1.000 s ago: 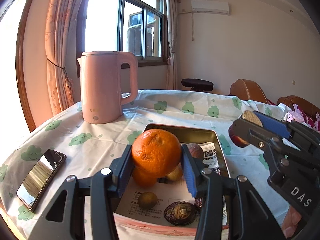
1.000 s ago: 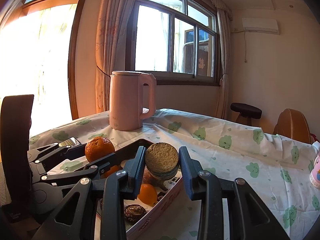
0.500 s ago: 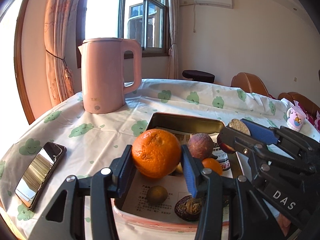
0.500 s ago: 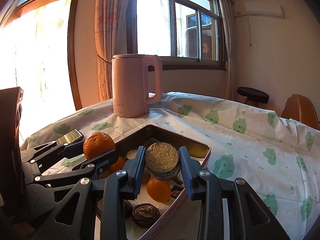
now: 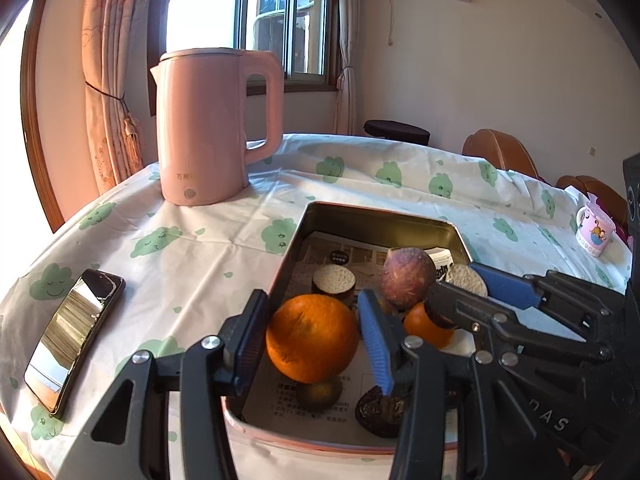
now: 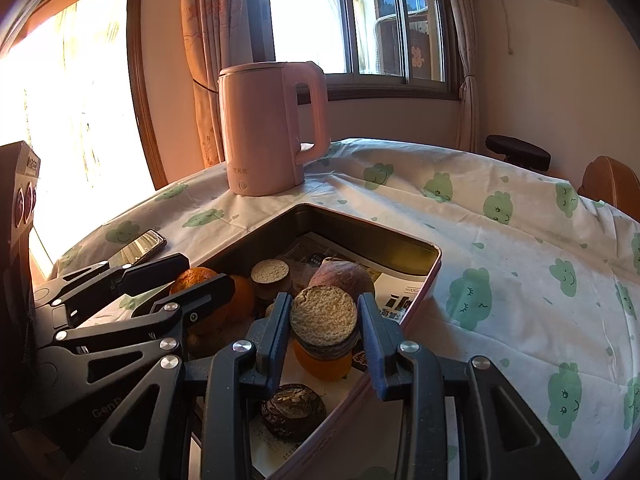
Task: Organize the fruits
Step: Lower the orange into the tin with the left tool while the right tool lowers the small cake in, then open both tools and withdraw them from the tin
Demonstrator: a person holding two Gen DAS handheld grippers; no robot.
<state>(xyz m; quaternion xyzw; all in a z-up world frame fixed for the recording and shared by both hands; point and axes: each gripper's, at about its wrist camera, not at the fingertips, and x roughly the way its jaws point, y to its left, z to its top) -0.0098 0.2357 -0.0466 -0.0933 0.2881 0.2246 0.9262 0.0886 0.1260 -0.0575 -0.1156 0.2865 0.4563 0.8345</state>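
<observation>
An orange point(image 5: 312, 338) is clamped in the left gripper point(image 5: 310, 344) over the tin point(image 5: 380, 216); a halved fruit point(image 6: 323, 322) is gripped by the right gripper point(image 6: 324, 332), directly above a small orange point(image 6: 324, 364) inside; both are poised for lowering.

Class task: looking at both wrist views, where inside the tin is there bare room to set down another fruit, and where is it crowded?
Free: the far end of the tin, paper-lined, between its back wall and the purple fruit. Also open tablecloth between kettle and phone. Crowded: the near half, where the fruit lies and both loaded jaws hang.

Cut fruit point(image 6: 323, 320) between fingers point(image 6: 272, 332)
</observation>
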